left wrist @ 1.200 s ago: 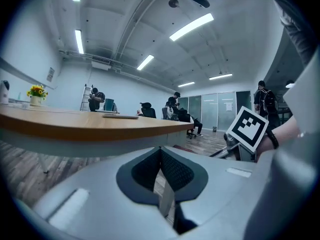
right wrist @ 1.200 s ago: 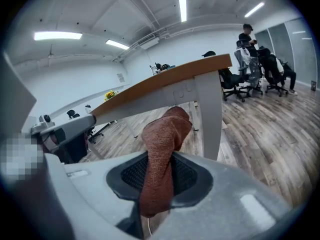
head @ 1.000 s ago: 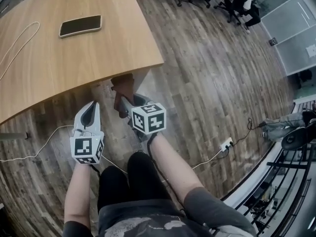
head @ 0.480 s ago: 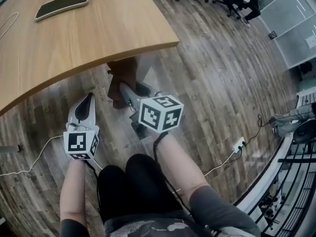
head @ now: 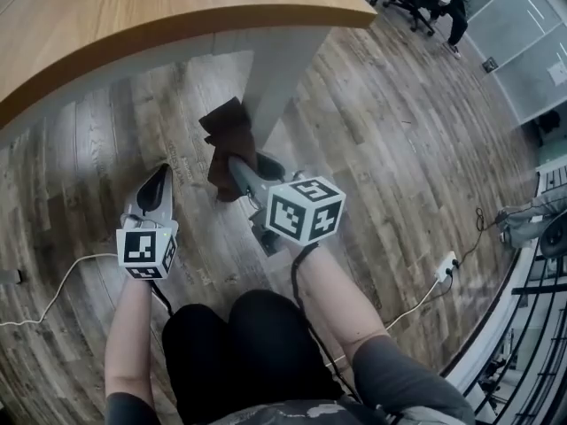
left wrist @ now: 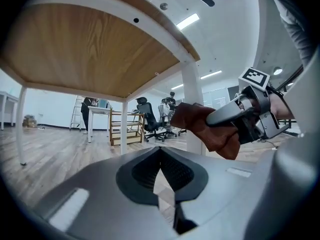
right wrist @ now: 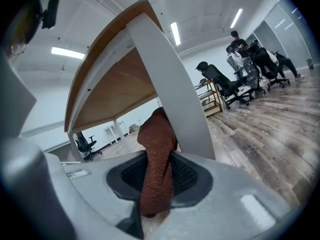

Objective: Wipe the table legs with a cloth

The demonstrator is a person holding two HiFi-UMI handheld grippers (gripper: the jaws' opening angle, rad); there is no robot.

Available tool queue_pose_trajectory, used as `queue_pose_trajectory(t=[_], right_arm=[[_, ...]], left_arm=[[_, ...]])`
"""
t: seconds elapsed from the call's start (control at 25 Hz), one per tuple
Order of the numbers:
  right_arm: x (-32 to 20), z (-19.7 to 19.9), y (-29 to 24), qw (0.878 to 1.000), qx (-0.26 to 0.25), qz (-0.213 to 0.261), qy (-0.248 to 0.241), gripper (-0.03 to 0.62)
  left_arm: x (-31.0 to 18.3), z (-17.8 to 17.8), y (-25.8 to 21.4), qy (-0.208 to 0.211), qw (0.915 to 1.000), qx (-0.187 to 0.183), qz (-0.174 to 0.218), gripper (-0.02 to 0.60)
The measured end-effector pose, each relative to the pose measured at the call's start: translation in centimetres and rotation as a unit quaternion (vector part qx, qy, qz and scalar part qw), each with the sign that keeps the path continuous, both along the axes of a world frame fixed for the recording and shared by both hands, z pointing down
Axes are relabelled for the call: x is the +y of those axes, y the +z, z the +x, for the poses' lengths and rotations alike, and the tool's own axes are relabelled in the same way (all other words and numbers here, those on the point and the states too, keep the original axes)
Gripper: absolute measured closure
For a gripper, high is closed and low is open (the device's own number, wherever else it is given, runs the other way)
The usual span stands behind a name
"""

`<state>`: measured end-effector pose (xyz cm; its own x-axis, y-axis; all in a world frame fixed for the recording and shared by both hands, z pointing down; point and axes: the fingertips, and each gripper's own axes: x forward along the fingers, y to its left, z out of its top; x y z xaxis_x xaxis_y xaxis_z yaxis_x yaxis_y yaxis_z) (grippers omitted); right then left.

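Cloth (head: 227,136) rust-brown; table leg (head: 275,71) white.

**Item count: table corner and floor**

Grippers, two: left gripper (head: 160,173) and right gripper (head: 236,163). Marker cubes, two: left cube (head: 142,248), right cube (head: 304,209). Cloth (head: 226,131), one, brown. Table (head: 177,7), one, wooden top. White table legs, three in the left gripper view: near leg (left wrist: 192,99), far leg (left wrist: 123,129), left-edge leg (left wrist: 20,129). Power strip (head: 447,262), one, at the right of the head view.
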<state>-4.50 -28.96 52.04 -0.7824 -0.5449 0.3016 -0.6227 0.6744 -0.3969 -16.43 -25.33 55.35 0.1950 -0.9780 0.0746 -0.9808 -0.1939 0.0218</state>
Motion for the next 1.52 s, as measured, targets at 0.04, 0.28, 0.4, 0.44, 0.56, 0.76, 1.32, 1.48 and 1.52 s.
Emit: queue_pose_trajectory(t=[0.04,0.28,0.4,0.44,0.56,0.76,1.32,1.48,1.52], right_arm=[[0.3,0.1,1.3,1.000,0.007,-0.002,-0.003,0.505],[1.7,0.8,10.7,0.998,0.050,-0.028,-0.016,0.505],[1.9,1.1,15.3,0.996,0.066,-0.050,-0.013,0.505],[2.0,1.3,16.7,0.996,0.077,-0.051,-0.012,0.505],[2.1,1.8,20.5,0.992,0.110,-0.058,-0.014,0.505],[2.4,2.0,25.8,0.987,0.131,-0.095,-0.013,0.505],[4.3,3.0,34.6,0.960,0.213,-0.182,-0.015,0.505],[5.0,2.7,33.5,0.964,0.211,-0.160,-0.037,0.505],[5.2,2.6,32.7,0.966,0.209,-0.148,-0.046,0.505]], left_arm=[[0.0,0.0,1.1,0.002,1.0000,0.004,-0.003,0.561],[0.1,-1.2,6.9,0.007,0.9996,0.014,-0.022,0.561],[0.3,-1.9,9.7,0.004,0.9993,0.013,-0.035,0.561],[0.4,-1.9,10.7,0.005,0.9991,0.010,-0.040,0.562],[0.9,-1.5,13.1,0.015,0.9985,0.014,-0.051,0.561],[1.8,-1.8,17.2,0.016,0.9968,0.025,-0.074,0.561],[3.4,0.7,23.7,0.044,0.9834,0.060,-0.165,0.561],[2.8,-0.4,22.2,0.037,0.9869,0.051,-0.149,0.561],[2.5,-1.0,21.5,0.031,0.9882,0.050,-0.142,0.561]])
